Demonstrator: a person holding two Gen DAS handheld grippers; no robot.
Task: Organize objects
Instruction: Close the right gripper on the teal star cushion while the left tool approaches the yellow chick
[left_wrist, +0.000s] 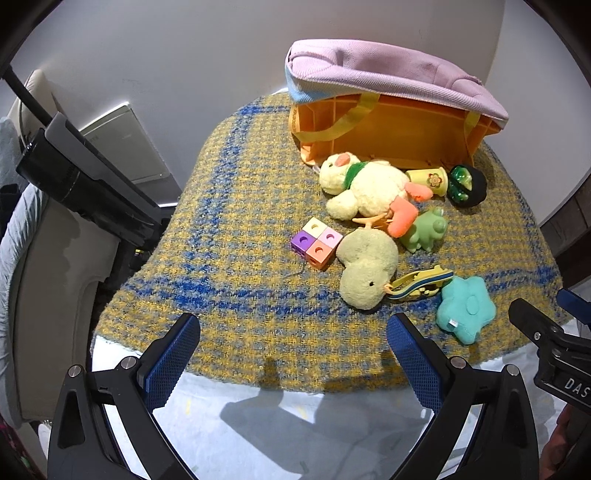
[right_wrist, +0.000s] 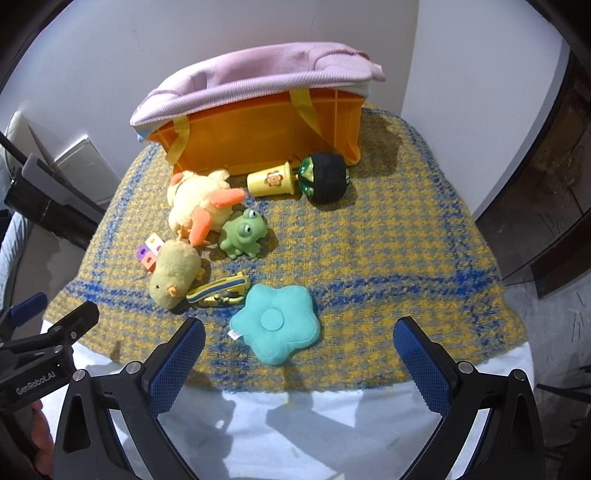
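Note:
Toys lie on a yellow-and-blue woven cloth (left_wrist: 240, 229) in front of an orange bin (left_wrist: 399, 136) with a pink fabric lining (right_wrist: 258, 74). I see a cream duck plush (left_wrist: 365, 188), a green chick plush (left_wrist: 365, 269), a green frog (right_wrist: 242, 232), pastel cubes (left_wrist: 316, 242), a yellow cup (right_wrist: 271, 181), a black-and-green ball (right_wrist: 325, 177), a yellow-blue clip (right_wrist: 221, 290) and a teal flower cushion (right_wrist: 275, 326). My left gripper (left_wrist: 293, 343) is open at the cloth's near edge. My right gripper (right_wrist: 299, 343) is open, just short of the cushion.
A white sheet (right_wrist: 314, 424) shows under the cloth's near edge. To the left stand a black device (left_wrist: 81, 181) and a white panel (left_wrist: 125, 144) by the wall. A dark doorway (right_wrist: 546, 206) is on the right.

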